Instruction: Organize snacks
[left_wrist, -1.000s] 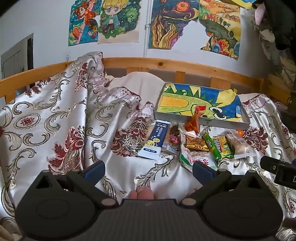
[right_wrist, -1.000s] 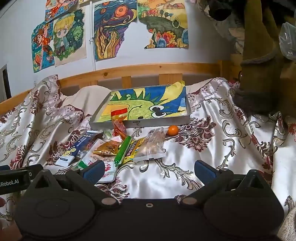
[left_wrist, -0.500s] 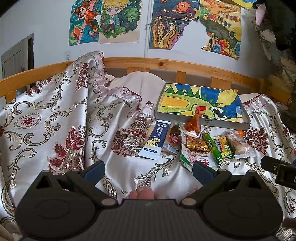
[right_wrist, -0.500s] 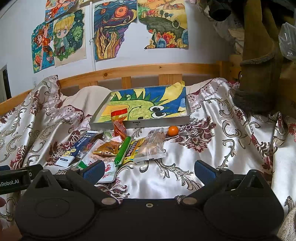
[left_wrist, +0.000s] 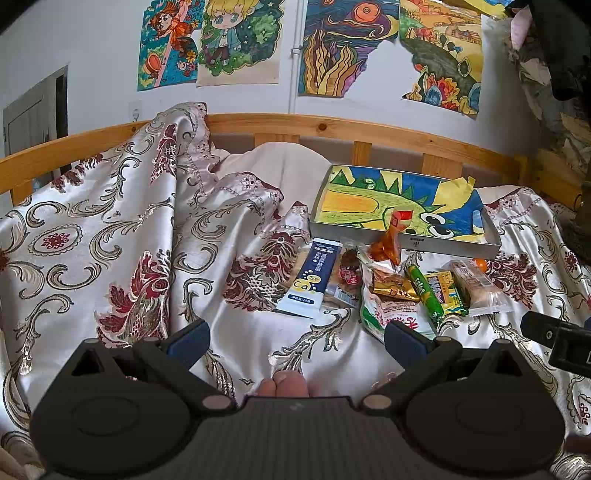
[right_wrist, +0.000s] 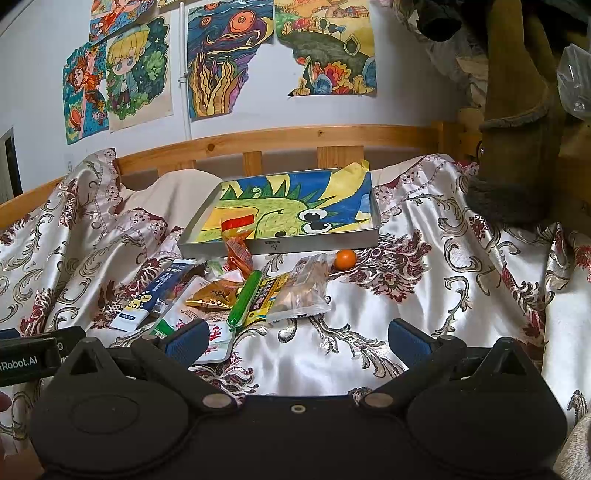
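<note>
A heap of snacks lies on the patterned satin bedspread in front of a shallow grey tray (left_wrist: 450, 246) (right_wrist: 314, 243) lined with a dinosaur drawing. In the heap are a blue-and-white Ca pack (left_wrist: 309, 281) (right_wrist: 147, 300), a green sausage stick (left_wrist: 424, 291) (right_wrist: 245, 298), a gold wrapper (left_wrist: 391, 286) (right_wrist: 214, 293), a clear-wrapped pastry (left_wrist: 476, 288) (right_wrist: 304, 290) and a small orange (right_wrist: 345, 258). An orange-red packet (left_wrist: 391, 240) (right_wrist: 236, 242) leans on the tray's front wall. My left gripper (left_wrist: 295, 338) is open, short of the heap. My right gripper (right_wrist: 295, 336) is open too, nothing between its fingers.
A wooden bed rail (left_wrist: 369, 133) (right_wrist: 295, 138) runs behind the tray, below colourful drawings on the wall. Bunched bedspread folds (left_wrist: 177, 192) rise at the left. Hanging clothes (right_wrist: 517, 129) crowd the right. The right gripper's body (left_wrist: 557, 338) shows at the left view's right edge.
Both views have shifted only very slightly; the snacks and tray lie as before and both grippers stay open.
</note>
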